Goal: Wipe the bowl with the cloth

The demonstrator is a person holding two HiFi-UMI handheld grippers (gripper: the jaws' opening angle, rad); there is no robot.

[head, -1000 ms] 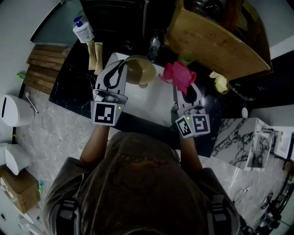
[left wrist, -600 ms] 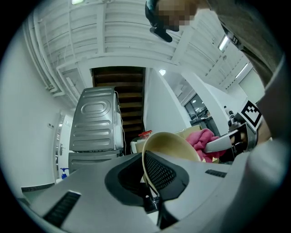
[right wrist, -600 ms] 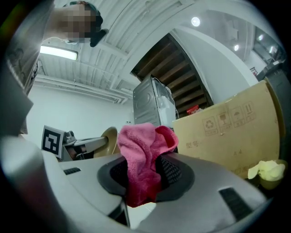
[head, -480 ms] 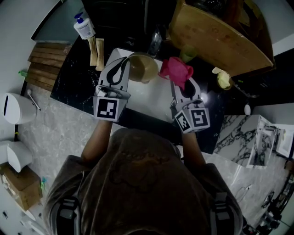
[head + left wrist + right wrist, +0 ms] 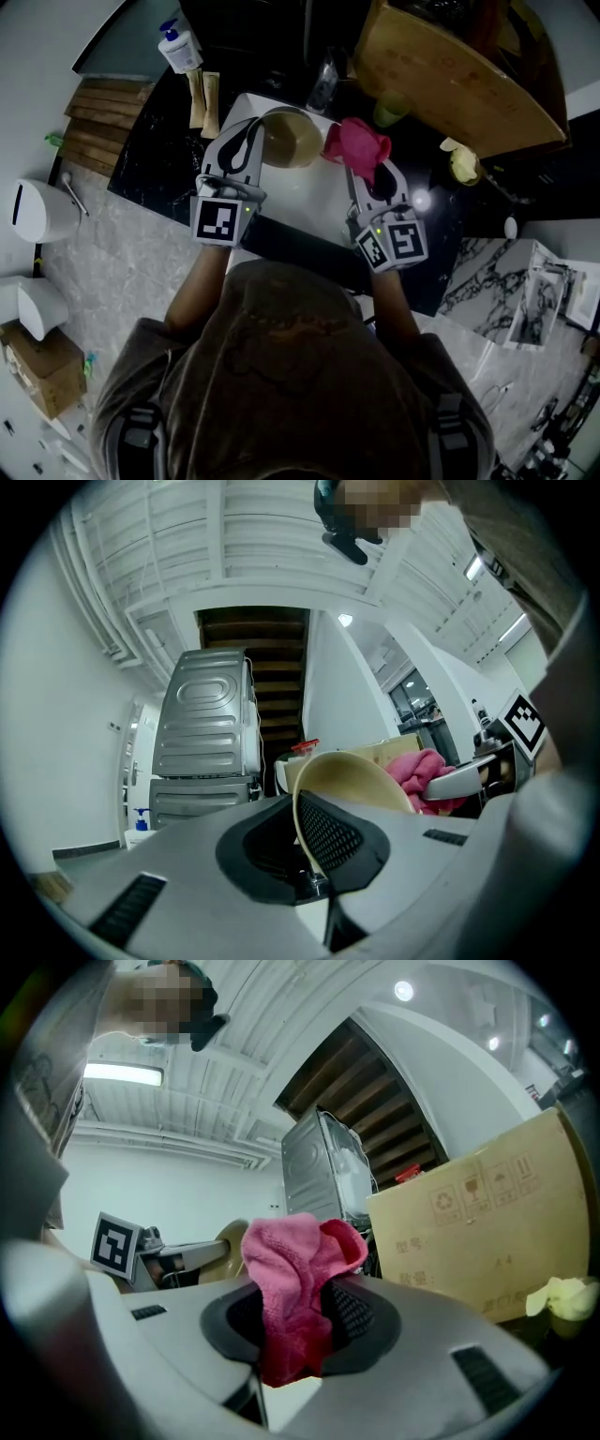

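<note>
Left gripper (image 5: 314,850) clamped narrow on the rim of the bowl (image 5: 352,780), one wall edge-on between the jaws. The bowl is held tipped over the far end of the white sink (image 5: 300,202). Right gripper (image 5: 295,1335) closed on a bunched fold of the cloth (image 5: 298,1274), just beside the bowl's right side. The head view is too dim to say whether they touch. Risk: the bowl is held by a rim pinch only, so pressure from the cloth could pivot it or slide it out of the jaws. The cloth could also drag free, since most of it sits loose above the jaws. Bowl is beige, round, thin-walled and smooth, probably plastic. Cloth is pink fluffy terry, soft and crumpled. Jaw pads are dark with a mesh-like grip texture.
</note>
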